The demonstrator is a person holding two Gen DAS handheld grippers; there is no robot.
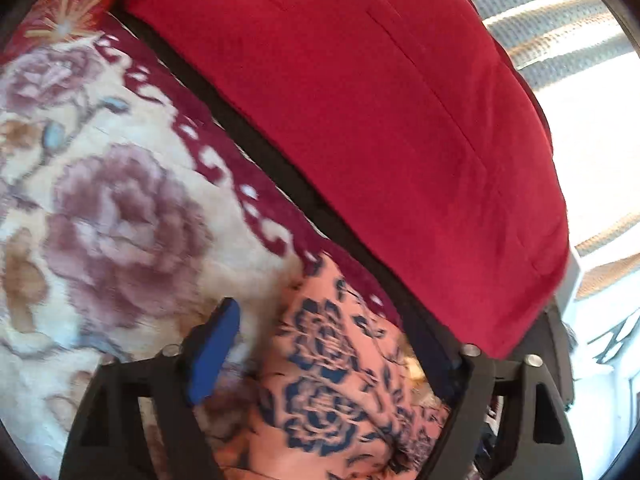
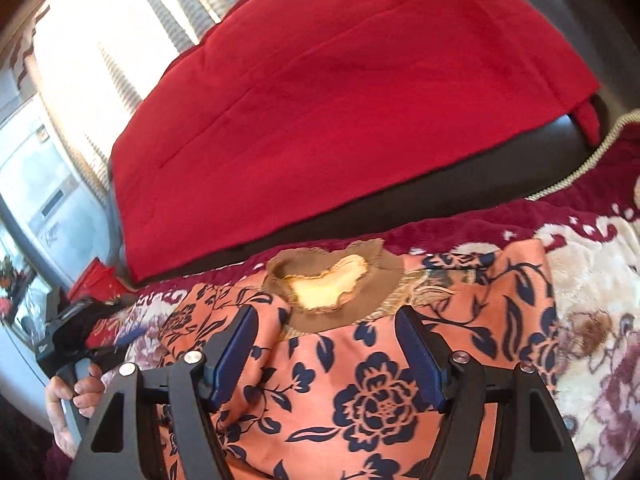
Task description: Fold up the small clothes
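One small garment point(image 2: 360, 380) was in view: orange-pink cloth printed with dark blue roses, with a brown knit collar point(image 2: 344, 280) at its far end, the opening showing a pale yellow lining. It lay flat on a floral blanket point(image 1: 100, 208), cream with mauve roses and a dark red scrolled border.

Two grippers were counted. The right gripper point(image 2: 326, 344) hung low over the garment's near half, jaws wide apart, cloth showing between the blue pads and neither pad seen pinching it. The left gripper point(image 1: 340, 340) sat over the garment's left edge, one blue pad in view and the other hidden behind cloth and frame; jaws spread apart, nothing clamped. The right-wrist view also caught the left gripper point(image 2: 68, 336) at the far left, with the person's left hand point(image 2: 76, 396) around its handle.

One large red cloth point(image 2: 320, 120) draped a dark padded backrest point(image 2: 420, 196) just beyond the blanket. Behind it, bright window light with striped curtains point(image 1: 552, 36). Left-wrist frame blurred.
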